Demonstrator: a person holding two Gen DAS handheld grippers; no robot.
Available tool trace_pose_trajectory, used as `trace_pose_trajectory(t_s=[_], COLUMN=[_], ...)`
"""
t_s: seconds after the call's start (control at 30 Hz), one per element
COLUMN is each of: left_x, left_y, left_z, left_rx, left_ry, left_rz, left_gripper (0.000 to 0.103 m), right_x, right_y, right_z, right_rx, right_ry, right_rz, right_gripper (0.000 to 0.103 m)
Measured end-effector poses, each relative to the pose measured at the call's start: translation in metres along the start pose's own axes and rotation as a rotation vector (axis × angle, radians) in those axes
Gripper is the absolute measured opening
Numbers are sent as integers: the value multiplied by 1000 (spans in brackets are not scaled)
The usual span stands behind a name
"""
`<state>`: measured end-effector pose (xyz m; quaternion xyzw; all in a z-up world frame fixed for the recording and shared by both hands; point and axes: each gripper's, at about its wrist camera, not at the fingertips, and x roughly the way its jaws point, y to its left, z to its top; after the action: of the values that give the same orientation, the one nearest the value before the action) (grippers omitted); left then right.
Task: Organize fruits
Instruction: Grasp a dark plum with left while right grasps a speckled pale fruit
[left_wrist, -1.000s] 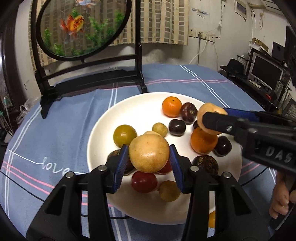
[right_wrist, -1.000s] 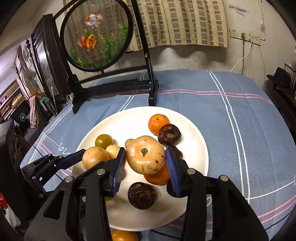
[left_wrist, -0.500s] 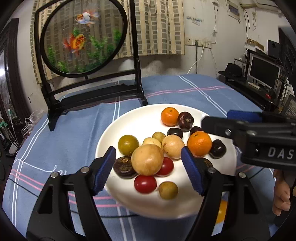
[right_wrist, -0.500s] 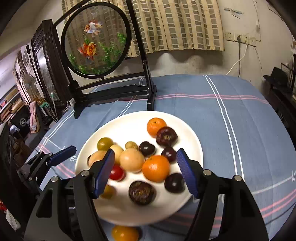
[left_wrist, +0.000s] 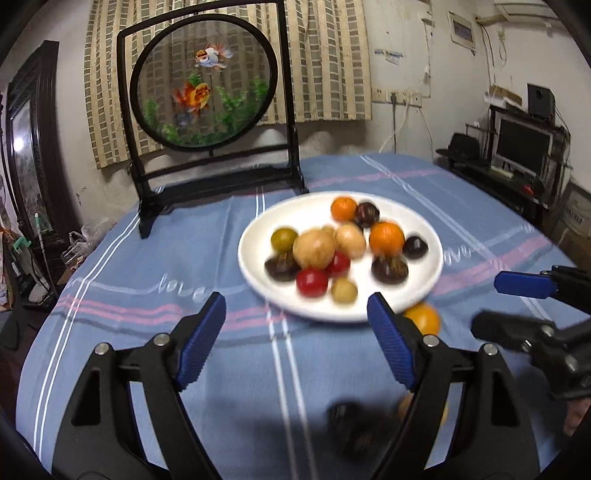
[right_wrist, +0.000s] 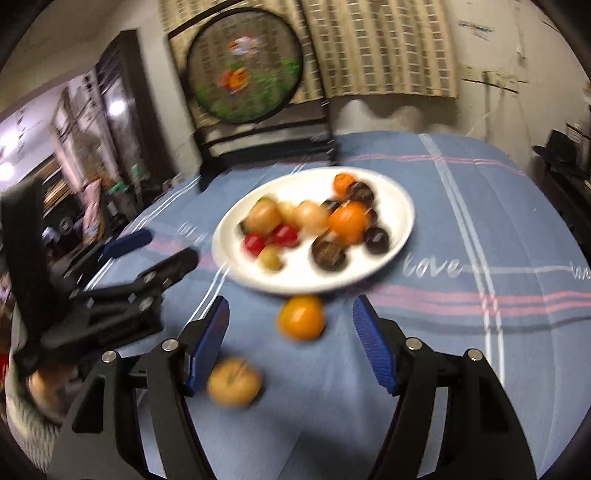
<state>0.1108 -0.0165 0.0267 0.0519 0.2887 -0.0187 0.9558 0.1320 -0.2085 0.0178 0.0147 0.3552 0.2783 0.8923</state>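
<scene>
Right wrist view shows the right gripper with jaws apart and empty above the blue striped desk; a round orange fruit lies between them, at six o'clock of the white round plate of mixed fruits; a tan round fruit lies nearer. The left gripper has its jaws opening, empty. Judged step: fetching strays; next, close on the orange.

Left gripper opening, empty, short of the fruit plate.
</scene>
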Motion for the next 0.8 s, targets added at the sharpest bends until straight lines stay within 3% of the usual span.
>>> trace_pose_trajectory(t_s=[0.23,0.33,0.47,0.73,0.77,0.8], left_x=[-19,-23,-21,9,11,13], left_y=[7,2,-8,-3,-3,-5], left_z=[-40,-48,-51,-51,-51,-52], left_rx=[25,48,89,34,31,37], left_ry=[87,97,113,219,225,235], left_rz=[-100,-166,-197,-243,-255,-272], left_gripper=[81,81,81,80,78,68], right_x=[2,10,17,32,33,33], right_y=[36,42,41,39,38,38], right_z=[-43,-45,-45,-43,-43,-44], right_rx=[-140,-160,-162,-188,-186,-186], right_ry=[110,129,143,178,179,177], right_rz=[53,38,22,-5,-3,-1], right_gripper=[70,70,70,70,70,70])
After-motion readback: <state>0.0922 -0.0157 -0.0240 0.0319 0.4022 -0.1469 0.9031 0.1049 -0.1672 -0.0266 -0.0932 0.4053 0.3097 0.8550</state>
